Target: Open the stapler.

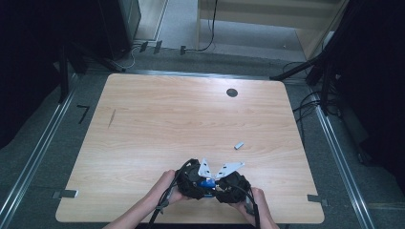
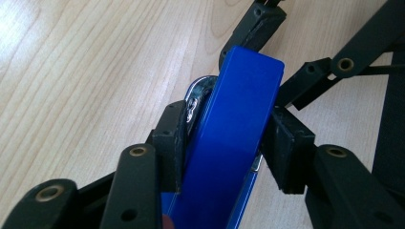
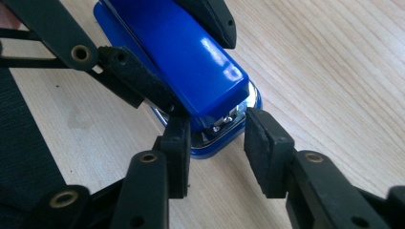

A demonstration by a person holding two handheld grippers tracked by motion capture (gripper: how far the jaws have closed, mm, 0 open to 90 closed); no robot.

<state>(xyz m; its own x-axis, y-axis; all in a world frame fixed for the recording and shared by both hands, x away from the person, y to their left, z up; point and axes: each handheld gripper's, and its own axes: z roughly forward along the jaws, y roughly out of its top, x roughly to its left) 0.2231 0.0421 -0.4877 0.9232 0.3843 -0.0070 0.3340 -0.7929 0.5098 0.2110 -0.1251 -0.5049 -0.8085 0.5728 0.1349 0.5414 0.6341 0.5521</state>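
A blue stapler (image 1: 207,182) sits between my two grippers near the table's front edge. In the left gripper view the stapler (image 2: 239,124) runs lengthwise between the jaws, and my left gripper (image 2: 224,143) is shut on its sides, with both pads against it. In the right gripper view the stapler's nose (image 3: 210,71) points toward me. My right gripper (image 3: 215,143) straddles that nose: one pad rests against the base and the other stands a sliver off. In the high view the left gripper (image 1: 201,183) and right gripper (image 1: 214,185) meet tip to tip.
A small grey piece (image 1: 239,145) lies on the wooden table (image 1: 157,124) to the right of and beyond the grippers. A dark round hole (image 1: 232,92) sits near the far edge. The person's hands come in at the bottom edge.
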